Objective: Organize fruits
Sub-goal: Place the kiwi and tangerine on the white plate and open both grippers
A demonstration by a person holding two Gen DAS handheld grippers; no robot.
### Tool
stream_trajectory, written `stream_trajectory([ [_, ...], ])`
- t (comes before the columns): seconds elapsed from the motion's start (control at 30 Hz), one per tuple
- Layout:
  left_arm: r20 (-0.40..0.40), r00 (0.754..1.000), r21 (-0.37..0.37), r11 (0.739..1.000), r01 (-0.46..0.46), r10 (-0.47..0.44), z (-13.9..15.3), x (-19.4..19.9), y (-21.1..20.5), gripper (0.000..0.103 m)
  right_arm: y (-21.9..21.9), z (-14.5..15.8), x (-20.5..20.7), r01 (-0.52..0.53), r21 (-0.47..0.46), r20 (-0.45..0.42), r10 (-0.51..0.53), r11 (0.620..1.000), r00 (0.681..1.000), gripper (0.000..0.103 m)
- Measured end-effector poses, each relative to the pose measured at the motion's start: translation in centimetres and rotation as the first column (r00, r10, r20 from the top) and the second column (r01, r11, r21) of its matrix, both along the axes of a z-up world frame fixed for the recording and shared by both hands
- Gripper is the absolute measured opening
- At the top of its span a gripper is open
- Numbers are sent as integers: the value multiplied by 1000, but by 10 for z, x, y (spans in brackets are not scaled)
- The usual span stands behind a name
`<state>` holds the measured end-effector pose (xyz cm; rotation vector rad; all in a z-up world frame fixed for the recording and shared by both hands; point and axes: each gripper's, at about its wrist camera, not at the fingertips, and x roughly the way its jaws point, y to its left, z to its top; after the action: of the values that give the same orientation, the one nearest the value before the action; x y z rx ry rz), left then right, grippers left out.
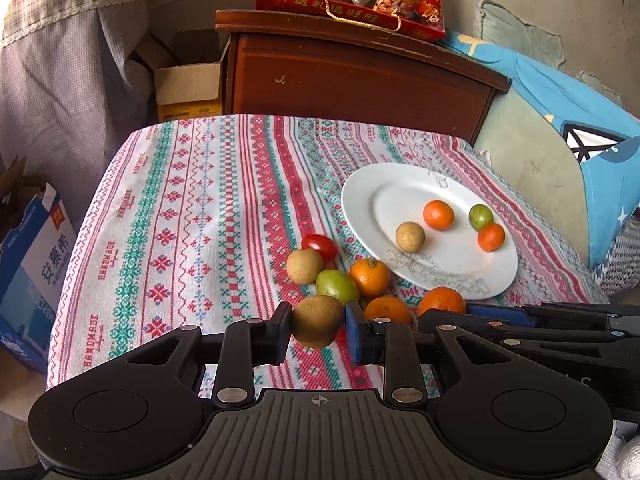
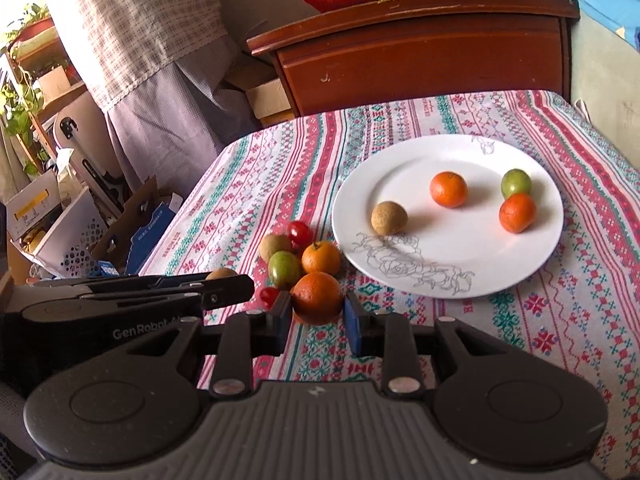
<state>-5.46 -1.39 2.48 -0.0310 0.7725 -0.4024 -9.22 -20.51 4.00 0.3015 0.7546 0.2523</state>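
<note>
In the left wrist view, my left gripper [image 1: 317, 320] is shut on a brown round fruit [image 1: 316, 322], held just above the patterned cloth. My right gripper [image 2: 317, 304] is shut on an orange [image 2: 317, 298] beside the loose pile. That pile holds a green fruit [image 2: 284, 269], another orange [image 2: 321, 257], a brown fruit [image 2: 275, 247] and a cherry tomato [image 2: 300, 232]. The white plate [image 2: 460, 248] to the right carries two oranges, a green fruit and a brown fruit [image 2: 389, 218]. Each gripper shows side-on in the other's view: the right gripper [image 1: 440, 314] and the left gripper [image 2: 240, 286].
A dark wooden cabinet [image 1: 352, 76] with a red snack bag stands behind the table. Cardboard boxes [image 1: 188, 84] and a blue carton [image 1: 32, 264] sit on the floor at left. A blue cushion [image 1: 560, 120] lies to the right. The table's left edge drops off near the pile.
</note>
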Motion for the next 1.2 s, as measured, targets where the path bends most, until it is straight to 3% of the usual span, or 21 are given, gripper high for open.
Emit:
stream_trajectory([
  [0.17,27,999,-23,1000,21,-21,15,19,-15,26,-23,16,13,70,-9,54,-69,998,996,28],
  [0.37,42,998,-46,998,39,-37,24,52,-42,26,-43,17,33,139,-22,50,-138,990,989,28],
  [0.63,6,999,-51,997,53,-53,11,84,-70,26,-59,-2,44,211,-11,-21,-211,977,977,28],
  [0.97,-29,998,-30,998,58,-59,-3,99,-87,26,-63,-13,50,230,-12,-45,-231,973,972,31],
  [1.1,-17,998,-25,998,64,-65,-1,101,-91,29,-66,-11,50,247,-4,-37,-247,969,968,32],
  [1.2,-14,998,-39,997,62,-62,6,101,-90,39,-67,-8,49,250,8,-31,-249,968,968,35],
])
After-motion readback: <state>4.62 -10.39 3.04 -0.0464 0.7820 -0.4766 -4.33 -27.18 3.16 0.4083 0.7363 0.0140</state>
